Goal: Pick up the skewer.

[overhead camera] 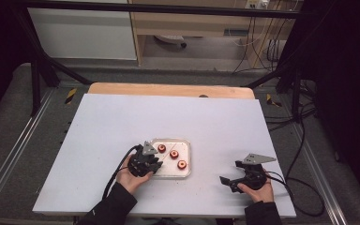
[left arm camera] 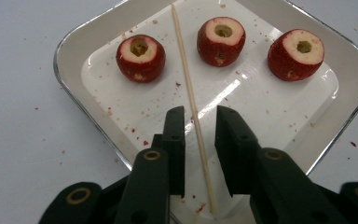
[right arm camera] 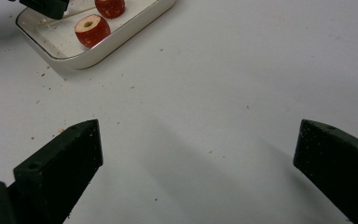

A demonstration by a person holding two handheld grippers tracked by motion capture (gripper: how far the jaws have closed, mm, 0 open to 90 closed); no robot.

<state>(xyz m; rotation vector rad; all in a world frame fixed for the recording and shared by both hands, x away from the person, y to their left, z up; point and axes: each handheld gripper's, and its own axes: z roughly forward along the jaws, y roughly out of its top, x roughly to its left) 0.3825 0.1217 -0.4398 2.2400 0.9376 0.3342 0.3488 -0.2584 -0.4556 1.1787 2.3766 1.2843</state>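
The left tongs hang low over the near edge of the white, gold-rimmed square tray, jaws narrowed either side of the thin wooden skewer yet visibly apart from it, a stance that looks meant for pinching it up off the glossy, crumb-flecked bottom. Beyond lie 3 round red fruits, tops sliced flat and cored hollow, probably for threading. The right tongs rest wide apart and empty on the matte white counter, likely waiting.

Black tongs with brass-ringed screws, seemingly dark sleeves.
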